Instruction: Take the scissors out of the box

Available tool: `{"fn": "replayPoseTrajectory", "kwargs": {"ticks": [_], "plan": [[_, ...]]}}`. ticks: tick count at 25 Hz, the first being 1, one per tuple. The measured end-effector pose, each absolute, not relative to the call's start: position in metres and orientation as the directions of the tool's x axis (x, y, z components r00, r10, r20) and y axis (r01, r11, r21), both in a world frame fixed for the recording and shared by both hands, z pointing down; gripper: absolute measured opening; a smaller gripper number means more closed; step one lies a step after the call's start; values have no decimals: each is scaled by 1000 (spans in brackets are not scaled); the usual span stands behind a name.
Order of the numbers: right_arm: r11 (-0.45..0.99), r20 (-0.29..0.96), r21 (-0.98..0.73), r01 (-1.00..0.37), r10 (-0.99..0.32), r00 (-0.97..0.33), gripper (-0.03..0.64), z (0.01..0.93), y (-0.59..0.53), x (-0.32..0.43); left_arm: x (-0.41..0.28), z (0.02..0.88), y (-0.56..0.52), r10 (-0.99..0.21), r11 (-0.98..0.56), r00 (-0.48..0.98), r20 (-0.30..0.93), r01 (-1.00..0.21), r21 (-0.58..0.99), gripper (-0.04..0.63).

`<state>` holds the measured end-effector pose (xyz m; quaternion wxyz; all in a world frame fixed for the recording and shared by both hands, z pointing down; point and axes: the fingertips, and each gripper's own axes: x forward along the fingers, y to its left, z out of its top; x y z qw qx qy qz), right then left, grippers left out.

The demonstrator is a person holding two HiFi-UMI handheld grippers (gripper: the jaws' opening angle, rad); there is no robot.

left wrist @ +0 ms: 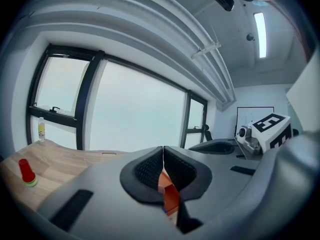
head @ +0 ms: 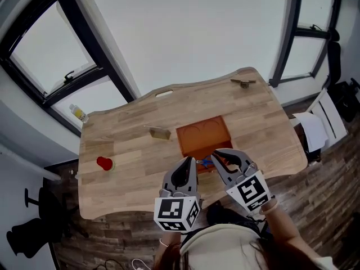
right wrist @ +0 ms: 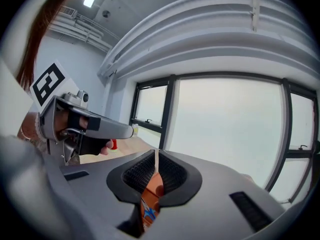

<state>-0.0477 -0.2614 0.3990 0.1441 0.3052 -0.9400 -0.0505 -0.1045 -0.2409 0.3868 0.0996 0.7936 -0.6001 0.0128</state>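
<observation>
- Cream top of the person fills the bottom of the head view. Just beyond it sit 2 marker cubes, 1 on each gripper.
- Left gripper: clenched, tips meeting, nothing between the pads. Only the orange box shows through the gap lower down.
- Right gripper: released by a thin slit, its pads pressing on nothing. Through the gap below them show the box and a blue-and-white bit.
- The box lies on the table, toward the near edge and straight ahead of both grippers. Both point at its near side, tipped slightly down.
- Scissors: I take the small blue-and-orange bit at the box's near edge for them, lying between the 2 gripper tips.
- Too little of them shows to tell their long axis, or which end faces the person.
- Key relation: the scissors lie just ahead of and below the right gripper, a little to its left. The left gripper is just beside them on the other side.
- My judgement is that the right gripper, its jaws already parted, is better placed to take them. It would need to dip and open wider.
- Count: 2 grippers, 1 box, 1 pair of scissors.
- Also 1 red item, 1 metal piece and 1 brown piece, all well apart from the box.
- 1 bottle stands on the sill.
</observation>
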Motion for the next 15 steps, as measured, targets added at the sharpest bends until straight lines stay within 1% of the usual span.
{"fn": "replayPoseTrajectory", "kwargs": {"ticks": [7,15], "plan": [[866,347,201,-458,-500,-793,54,436,-285,-56,-114,405,-261,-961,-209,235,148,-962,177,21],[910,444,206,-360,-415,-794,66,472,-311,-61,-111,422,-285,-967,-173,200,159,-970,168,21]]}}
